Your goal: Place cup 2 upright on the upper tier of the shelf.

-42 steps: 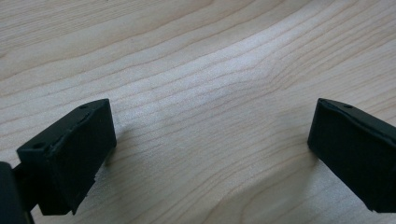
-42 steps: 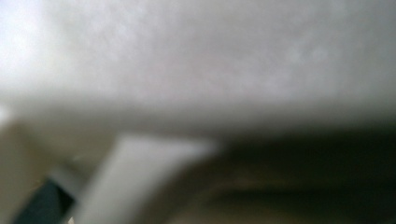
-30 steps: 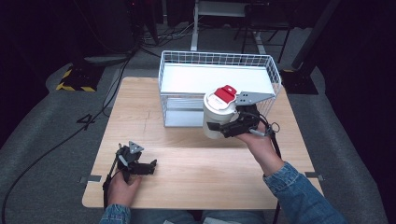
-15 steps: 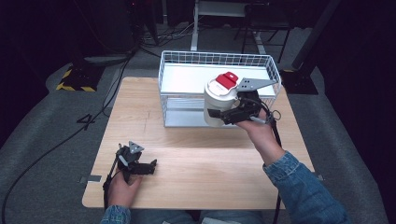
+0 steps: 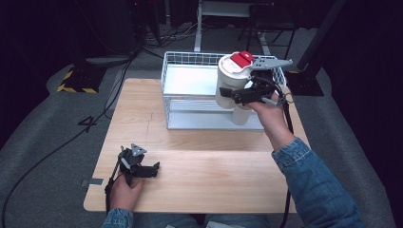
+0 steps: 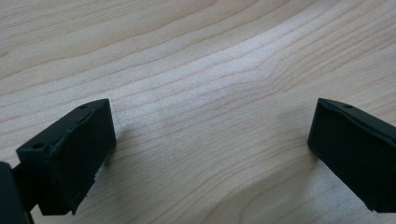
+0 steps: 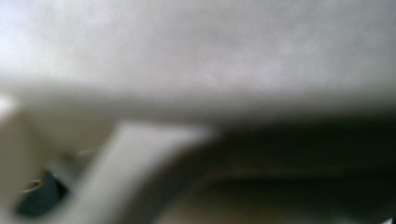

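A white jug [image 5: 232, 84] with a red lid [image 5: 241, 59] hangs in the air over the right end of the white wire basket [image 5: 190, 61]. My right gripper [image 5: 243, 95] is shut on the jug's side and carries it. In the right gripper view the jug [image 7: 196, 56] is a close white blur and the jaws are hidden. My left gripper [image 5: 151, 169] lies on the wooden table [image 5: 204, 161] near its front left corner. It stands open over bare wood [image 6: 210, 140], with nothing between its fingers [image 6: 70, 154].
The basket sits at the far middle of the table and has a shelf inside. A cable trails from each gripper, the left one off the front left edge. Dark floor, cables and stands surround the table.
My right hand has lifted the jug higher and carried it farther back over the basket's right end. The left gripper has stayed where it was.
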